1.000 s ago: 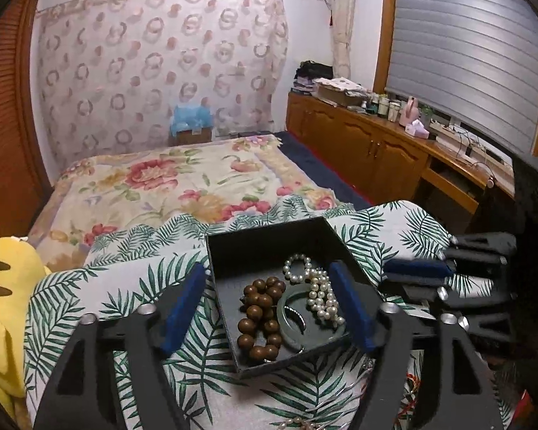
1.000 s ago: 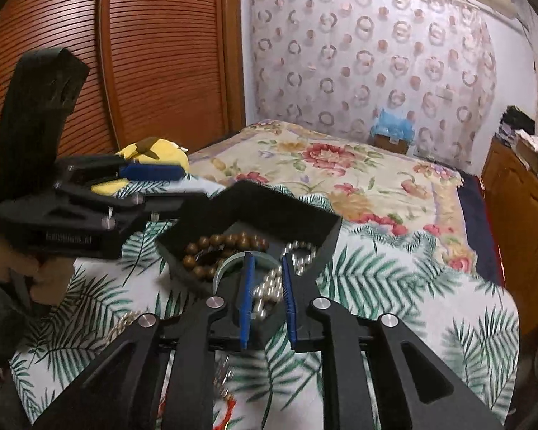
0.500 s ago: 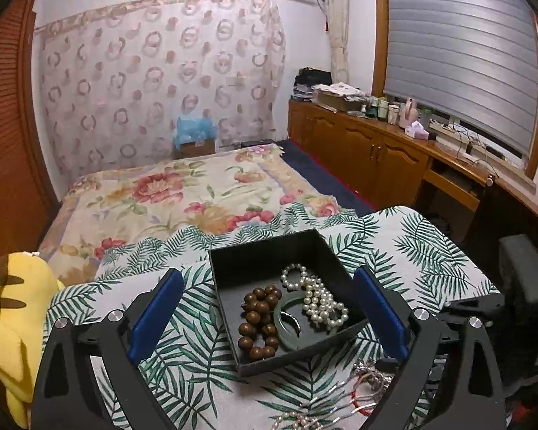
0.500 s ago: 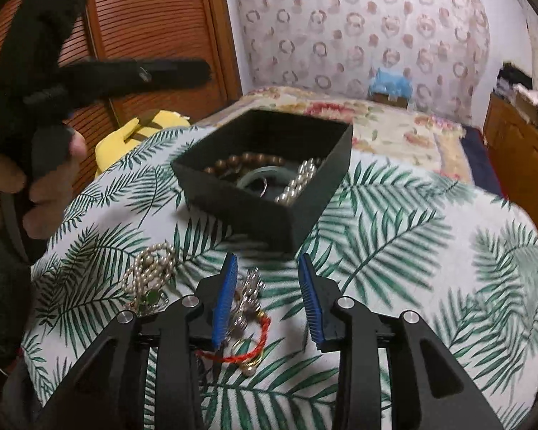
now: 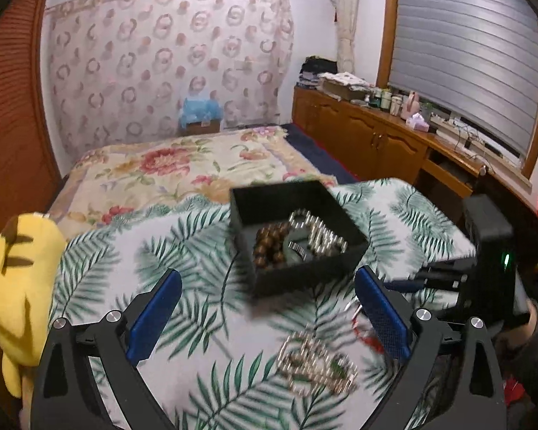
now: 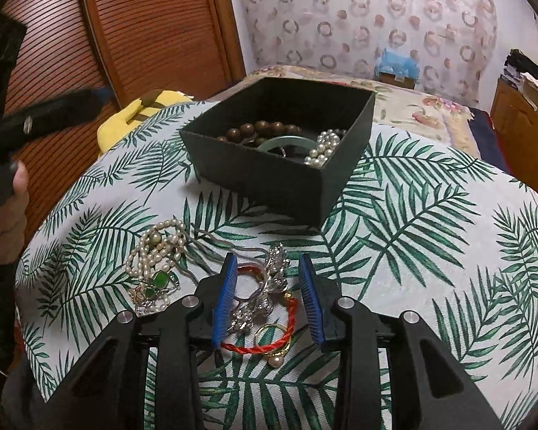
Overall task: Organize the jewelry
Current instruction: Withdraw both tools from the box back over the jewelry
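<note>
A black box (image 6: pixel 269 179) (image 5: pixel 305 272) on the palm-print table holds brown beads (image 6: pixel 258 130), a green bangle (image 6: pixel 287 141) and pearls (image 6: pixel 322 150). Loose on the cloth lie a silver chain piece (image 6: pixel 265 294), a red cord bracelet (image 6: pixel 269 344), a gold ring (image 6: pixel 272 337) and a pearl necklace with green stones (image 6: pixel 157 261) (image 5: pixel 315 362). My right gripper (image 6: pixel 267 301) is open, its pads on either side of the silver piece and red cord. My left gripper (image 5: pixel 265 315) is open wide and empty, held above the cloth in front of the box.
A yellow plush toy (image 5: pixel 18 279) sits at the table's left edge. A bed with a floral cover (image 5: pixel 183 168) lies beyond the table. Wooden cabinets (image 5: pixel 376 143) run along the right wall; a slatted wardrobe (image 6: pixel 143 36) stands to the left.
My right gripper pulled back out of the box, opened and dropped down over the silver piece and red cord. My left gripper opened wider and drew back from the box.
</note>
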Tool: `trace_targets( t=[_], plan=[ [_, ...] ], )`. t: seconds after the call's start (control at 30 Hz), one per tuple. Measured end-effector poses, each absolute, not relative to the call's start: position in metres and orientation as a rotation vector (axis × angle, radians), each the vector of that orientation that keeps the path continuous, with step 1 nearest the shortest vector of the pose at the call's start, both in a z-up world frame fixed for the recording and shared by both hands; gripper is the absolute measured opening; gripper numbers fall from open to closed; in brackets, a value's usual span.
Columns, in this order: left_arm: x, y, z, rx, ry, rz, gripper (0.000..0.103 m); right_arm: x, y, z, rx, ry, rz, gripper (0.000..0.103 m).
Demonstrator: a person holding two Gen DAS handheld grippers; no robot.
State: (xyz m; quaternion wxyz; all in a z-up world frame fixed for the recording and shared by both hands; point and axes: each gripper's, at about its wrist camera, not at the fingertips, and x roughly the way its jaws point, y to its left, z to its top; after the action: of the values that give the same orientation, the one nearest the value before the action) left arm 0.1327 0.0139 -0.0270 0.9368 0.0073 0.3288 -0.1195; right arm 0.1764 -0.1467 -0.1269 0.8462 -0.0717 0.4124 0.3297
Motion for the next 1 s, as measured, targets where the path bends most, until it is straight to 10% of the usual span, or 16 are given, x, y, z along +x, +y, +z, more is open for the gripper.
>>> trace_targets(
  t=[0.4, 0.7, 1.0],
  plan=[
    [0.104, 0.039, -0.077, -0.039, 0.788, -0.188, 0.093, 0.174, -0.146, -0.129, -0.151, 0.882, 0.707, 0.038],
    [0.089, 0.035, -0.087, -0.043, 0.813, -0.173, 0.093, 0.174, -0.163, -0.117, -0.058, 0.835, 0.723, 0.001],
    [0.071, 0.024, -0.082, -0.030, 0.801, -0.174, 0.093, 0.158, -0.164, -0.100, -0.096, 0.774, 0.705, 0.000]
  ],
)
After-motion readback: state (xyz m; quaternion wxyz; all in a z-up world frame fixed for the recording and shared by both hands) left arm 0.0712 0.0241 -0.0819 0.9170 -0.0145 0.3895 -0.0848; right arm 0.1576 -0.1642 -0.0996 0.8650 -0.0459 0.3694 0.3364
